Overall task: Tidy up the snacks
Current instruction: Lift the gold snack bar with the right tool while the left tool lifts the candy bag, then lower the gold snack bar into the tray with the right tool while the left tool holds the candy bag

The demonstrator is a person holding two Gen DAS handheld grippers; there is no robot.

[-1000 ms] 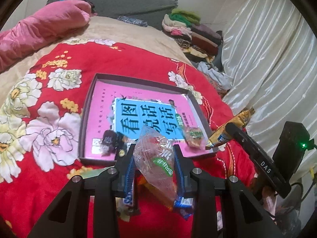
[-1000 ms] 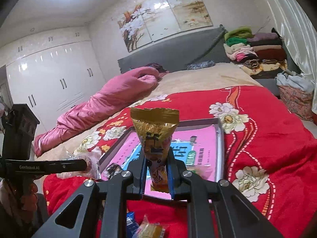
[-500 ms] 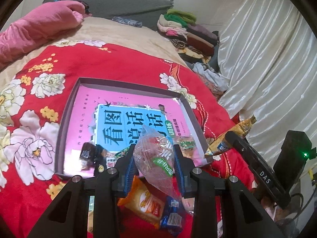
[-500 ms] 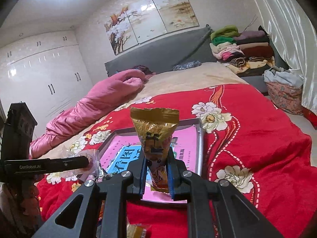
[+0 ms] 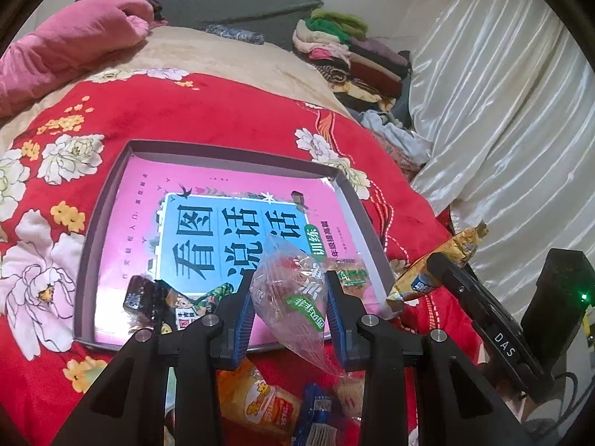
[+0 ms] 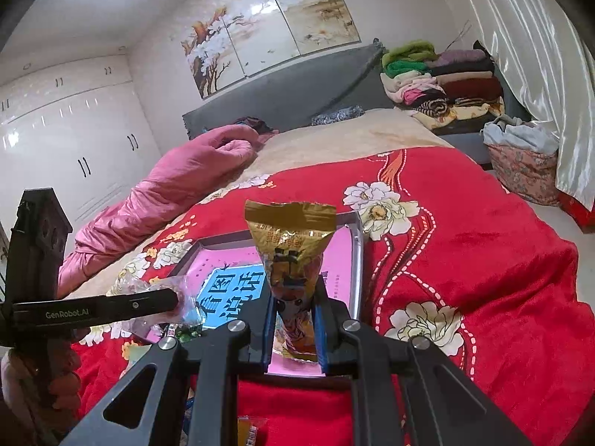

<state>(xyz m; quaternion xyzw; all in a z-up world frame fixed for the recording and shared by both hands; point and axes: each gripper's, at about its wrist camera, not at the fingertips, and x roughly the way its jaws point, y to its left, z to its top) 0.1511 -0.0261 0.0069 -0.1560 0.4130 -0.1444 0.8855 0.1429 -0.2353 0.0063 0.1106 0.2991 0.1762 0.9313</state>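
Left wrist view: left gripper [image 5: 290, 297] has its jaws clamped on a clear plastic snack bag [image 5: 293, 293] w/ green label, pinched mid-body, tail hanging below the fingers, held above the near edge of the shallow tray [image 5: 359, 208]. Tray sits on the red floral blanket [image 5: 223, 111], its floor lined w/ a pink-and-blue printed sheet. Already in the tray: a dark wrapped snack [image 5: 139, 297] at the near left corner, a small green-labelled pack [image 5: 351, 273] by the near right edge. Still loose on the blanket, just outside the near edge: an orange packet [image 5: 260, 401] and a blue packet [image 5: 316, 420]. Right gripper shows at the right side, outside the tray's near right corner. Right wrist view: right gripper [image 6: 295, 319] has its jaws closed on a gold snack packet [image 6: 292, 256], gripped at the lower half, crimped top standing upright, over the tray's near edge. Handling, as a guess: both bags look light, soft, crinkly and prob. slippery film; contents may crush, so pinch lightly. Best hold is mid-body or at the sealed end, not the loose tail, which could slide out. Next move likely: lower over a free part of the tray floor, then release.
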